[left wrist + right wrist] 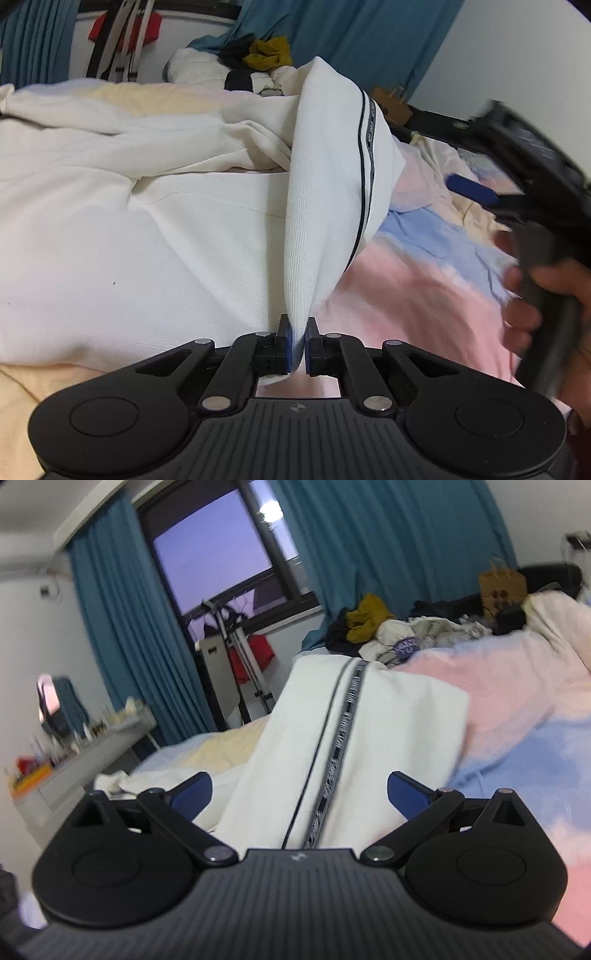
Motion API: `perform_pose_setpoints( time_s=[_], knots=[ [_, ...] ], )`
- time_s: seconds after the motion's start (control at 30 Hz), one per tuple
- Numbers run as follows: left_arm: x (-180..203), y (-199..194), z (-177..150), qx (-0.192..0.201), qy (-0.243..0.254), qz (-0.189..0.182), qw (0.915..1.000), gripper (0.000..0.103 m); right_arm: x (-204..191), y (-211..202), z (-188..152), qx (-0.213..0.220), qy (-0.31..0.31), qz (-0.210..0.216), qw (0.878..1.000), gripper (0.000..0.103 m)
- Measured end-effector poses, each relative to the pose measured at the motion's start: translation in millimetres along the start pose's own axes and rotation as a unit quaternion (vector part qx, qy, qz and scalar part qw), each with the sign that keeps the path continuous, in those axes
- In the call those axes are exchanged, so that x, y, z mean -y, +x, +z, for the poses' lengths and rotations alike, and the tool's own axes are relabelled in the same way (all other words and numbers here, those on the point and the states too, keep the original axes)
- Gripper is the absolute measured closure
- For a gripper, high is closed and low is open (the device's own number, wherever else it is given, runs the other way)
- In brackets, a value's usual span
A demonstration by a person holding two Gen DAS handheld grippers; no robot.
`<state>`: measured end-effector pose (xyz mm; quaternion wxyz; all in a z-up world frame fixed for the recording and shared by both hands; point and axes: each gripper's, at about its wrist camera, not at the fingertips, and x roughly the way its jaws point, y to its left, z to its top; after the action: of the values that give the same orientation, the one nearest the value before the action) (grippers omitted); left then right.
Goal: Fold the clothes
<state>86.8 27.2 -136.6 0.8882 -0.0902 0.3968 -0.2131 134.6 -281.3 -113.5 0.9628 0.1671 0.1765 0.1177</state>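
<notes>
Pinching white garment, right gripper agape

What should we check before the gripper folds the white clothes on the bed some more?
1. Left gripper shut on the white garment: ok.
2. Right gripper open and holding nothing: ok.
3. Garment between the right gripper's fingers, ready to grab: ok.
4. Garment lying flat: not ok, its striped edge is lifted.
5. Bedspread bare beside the garment: ok.
6. Second grab point reachable: cannot tell.
</notes>
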Motion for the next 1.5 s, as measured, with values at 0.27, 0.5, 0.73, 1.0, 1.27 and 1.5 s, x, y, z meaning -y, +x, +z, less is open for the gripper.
perform_pose_setpoints(
  time_s=[0.27,0.5,0.73,1.0,1.27,1.5],
  knots=[
    [-20.2,6.0,-8.2,-0.009,-0.030,-0.027,0.9991,0.096,-25.2,71.7,24.7,-0.017,-0.081,-0.003,0.997,0.016],
    [-24.5,24.1,-4.9,-0.023,-0.031,-0.025,0.9989,0.093,-35.0,132.0,6.9,-0.024,-0.155,-0.069,0.985,0.016],
    [-26.6,32.8,1.1,-0.029,-0.032,-0.025,0.9988,0.091,-51.2,149.5,-21.1,-0.041,-0.248,-0.103,0.962,0.026],
    [-15.2,18.0,5.3,0.004,-0.026,-0.012,0.9996,0.091,-7.9,105.5,-7.6,-0.034,-0.128,-0.124,0.983,0.093],
    [-2.4,-7.2,9.6,0.048,-0.019,-0.021,0.9985,0.089,56.7,19.5,3.9,0.007,0.073,-0.146,0.987,0.096],
    [6.7,-14.5,7.9,0.030,0.002,-0.004,0.9995,0.088,106.0,-29.4,-61.0,-0.029,0.289,-0.199,0.936,0.096]
  ],
)
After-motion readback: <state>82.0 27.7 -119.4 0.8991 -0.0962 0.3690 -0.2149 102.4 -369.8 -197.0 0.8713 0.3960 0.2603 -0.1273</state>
